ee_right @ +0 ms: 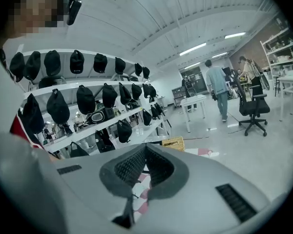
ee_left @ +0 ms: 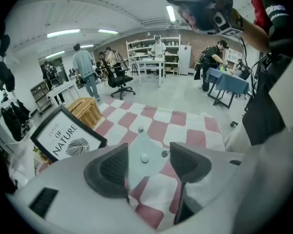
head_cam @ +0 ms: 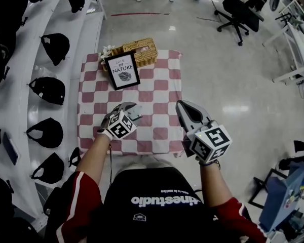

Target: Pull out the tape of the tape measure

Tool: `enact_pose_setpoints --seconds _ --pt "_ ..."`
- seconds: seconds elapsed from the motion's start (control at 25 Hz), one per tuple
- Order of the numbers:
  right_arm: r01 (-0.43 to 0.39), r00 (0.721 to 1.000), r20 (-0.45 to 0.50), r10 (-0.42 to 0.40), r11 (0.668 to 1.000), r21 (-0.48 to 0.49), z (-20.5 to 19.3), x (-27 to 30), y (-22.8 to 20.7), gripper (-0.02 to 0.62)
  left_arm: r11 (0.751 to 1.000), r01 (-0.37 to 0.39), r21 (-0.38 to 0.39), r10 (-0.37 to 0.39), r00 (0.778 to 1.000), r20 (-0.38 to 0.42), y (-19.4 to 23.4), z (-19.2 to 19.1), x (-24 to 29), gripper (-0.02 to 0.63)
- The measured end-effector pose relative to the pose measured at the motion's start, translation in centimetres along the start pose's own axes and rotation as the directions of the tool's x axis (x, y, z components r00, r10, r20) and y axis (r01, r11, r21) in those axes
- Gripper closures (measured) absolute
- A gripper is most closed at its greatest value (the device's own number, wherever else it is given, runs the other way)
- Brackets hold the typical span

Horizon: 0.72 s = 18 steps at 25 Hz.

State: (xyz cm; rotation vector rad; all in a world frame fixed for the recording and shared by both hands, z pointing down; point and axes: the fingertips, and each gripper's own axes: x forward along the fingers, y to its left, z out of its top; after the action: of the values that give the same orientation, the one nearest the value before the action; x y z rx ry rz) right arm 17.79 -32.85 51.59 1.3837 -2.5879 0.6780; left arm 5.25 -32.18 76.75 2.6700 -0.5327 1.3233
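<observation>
While the left gripper [ee_left: 147, 159] has its jaws part-way apart on the tape measure [ee_left: 143, 143], the right gripper [ee_right: 145, 152] is fully closed with nothing between its pads. The tape measure is a pale flat case with a round button at its middle, and it fills the gap from pad to pad. Both grippers are over the near half of a red-and-white checked cloth [head_cam: 162, 87]. The left one is tilted down at it, and the right one is nearer level, at the cloth's right edge. Whether the case is clear of the cloth I cannot tell. Further along the cloth a framed sign [head_cam: 122, 71] stands just beside a wicker basket [head_cam: 141, 50] at the far edge. Left of the cloth, white shelves [head_cam: 20, 80] carry black caps [head_cam: 48, 90]. An office chair [head_cam: 238, 11] stands well beyond on the grey floor.
</observation>
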Motion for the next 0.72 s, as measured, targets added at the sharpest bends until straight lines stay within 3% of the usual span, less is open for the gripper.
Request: enact_pose_setpoints --seconds 0.2,0.36,0.52,0.72 --pt "-0.008 1.0 0.021 0.008 1.0 -0.03 1.8 0.0 1.9 0.592 0.997 -0.078 -0.017 0.08 0.988 0.131 0.9 3.8 -4.9 0.334" --pt "-0.002 0.999 0.052 0.005 0.999 -0.049 3.6 -0.2 3.8 0.592 0.99 -0.135 -0.051 0.144 0.958 0.249 1.6 6.5 -9.8 0.334" --pt "0.007 0.995 0.095 -0.002 0.998 -0.059 5.4 -0.9 5.9 0.592 0.979 -0.188 -0.084 0.206 0.91 0.361 2.0 8.8 -15.4 0.334" --pt "0.005 0.987 0.16 0.009 0.996 -0.088 8.4 -1.5 8.3 0.592 0.959 -0.265 -0.098 0.278 0.827 0.489 2.9 12.1 -22.4 0.334"
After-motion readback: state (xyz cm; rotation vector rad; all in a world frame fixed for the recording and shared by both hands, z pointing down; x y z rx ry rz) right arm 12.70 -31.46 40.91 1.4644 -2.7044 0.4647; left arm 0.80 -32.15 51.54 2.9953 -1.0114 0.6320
